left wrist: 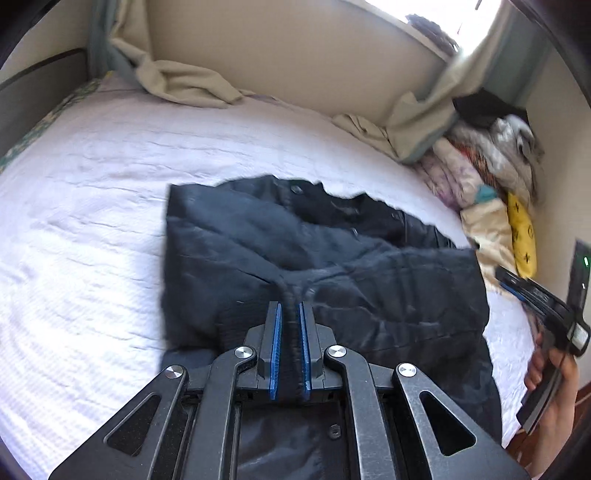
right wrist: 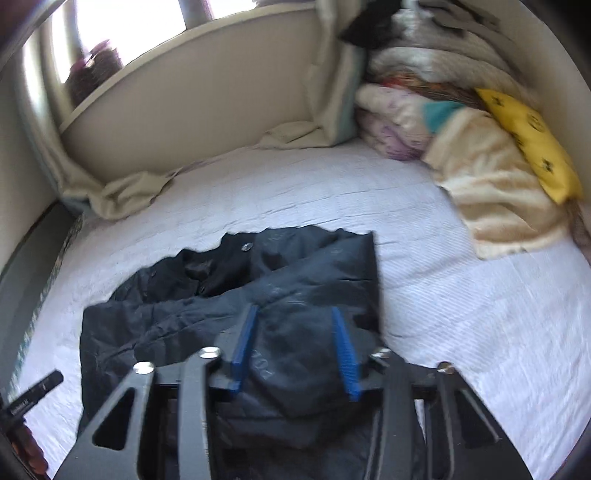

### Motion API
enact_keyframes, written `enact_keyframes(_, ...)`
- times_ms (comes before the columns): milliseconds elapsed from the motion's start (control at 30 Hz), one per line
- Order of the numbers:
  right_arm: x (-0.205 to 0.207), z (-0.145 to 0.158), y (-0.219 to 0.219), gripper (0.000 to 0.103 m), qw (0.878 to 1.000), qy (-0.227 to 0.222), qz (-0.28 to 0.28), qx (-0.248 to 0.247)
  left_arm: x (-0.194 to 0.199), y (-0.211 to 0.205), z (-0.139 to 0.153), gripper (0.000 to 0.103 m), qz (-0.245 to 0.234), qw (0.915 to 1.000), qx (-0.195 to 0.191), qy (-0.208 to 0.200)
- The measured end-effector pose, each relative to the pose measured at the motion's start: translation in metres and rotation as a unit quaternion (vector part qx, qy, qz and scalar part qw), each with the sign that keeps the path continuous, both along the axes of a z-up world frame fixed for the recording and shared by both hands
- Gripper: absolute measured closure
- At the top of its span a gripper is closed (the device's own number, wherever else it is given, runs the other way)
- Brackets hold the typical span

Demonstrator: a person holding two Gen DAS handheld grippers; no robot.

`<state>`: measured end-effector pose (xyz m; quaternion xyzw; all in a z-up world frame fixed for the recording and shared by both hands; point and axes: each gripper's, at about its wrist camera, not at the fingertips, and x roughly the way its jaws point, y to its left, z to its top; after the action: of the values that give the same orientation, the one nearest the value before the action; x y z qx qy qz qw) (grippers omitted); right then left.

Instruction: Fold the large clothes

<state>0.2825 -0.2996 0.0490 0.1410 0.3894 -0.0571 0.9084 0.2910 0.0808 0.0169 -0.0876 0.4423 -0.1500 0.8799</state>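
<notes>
Dark jacket (left wrist: 325, 266) on white bedspread (left wrist: 92, 221), partly folded, sides seemingly turned in. Left gripper (left wrist: 290, 306) pinching a fabric ridge; right gripper (right wrist: 295, 314) spread wide above it. Final folds apparently outstanding.

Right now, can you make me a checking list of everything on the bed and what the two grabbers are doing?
Surface: white bedspread, wrinkled.
Job's things: dark jacket lying partly folded in the middle of the bed.
Clutter: pile of bedding and yellow pillow at one end; beige curtain bunched along the wall.
Grippers: left gripper shut on a fold of the jacket; right gripper open above the jacket.
Cables: nothing seen.
Surroundings: beige wall, bright window.
</notes>
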Motion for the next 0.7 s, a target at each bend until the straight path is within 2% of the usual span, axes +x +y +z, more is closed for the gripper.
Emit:
enact_keyframes(67, 0.011, -0.014, 0.007, 0.084, 1.0, 0.02, 0.011, -0.003, 0.006, -0.013, -0.013, 0.092, -0.008, 0.9998, 0.016, 0.01)
enact_keyframes(167, 0.025, -0.044, 0.009, 0.084, 0.998, 0.062, 0.005, -0.004, 0.015, -0.023, -0.041, 0.091, -0.011, 0.9977, 0.05, 0.045)
enact_keyframes(300, 0.034, -0.079, 0.004, 0.087, 0.994, 0.105, -0.004, -0.004, 0.021, -0.02, -0.069, 0.091, -0.003, 0.995, 0.05, 0.086)
enact_keyframes(467, 0.033, -0.101, 0.005, 0.087, 0.993, 0.119, -0.002, -0.006, 0.022, -0.025, -0.079, 0.091, -0.004, 0.9939, 0.073, 0.082)
enact_keyframes(700, 0.033, -0.122, 0.014, 0.088, 0.993, 0.106, 0.006, -0.04, 0.016, -0.051, -0.089, 0.092, -0.013, 0.9872, 0.154, 0.041)
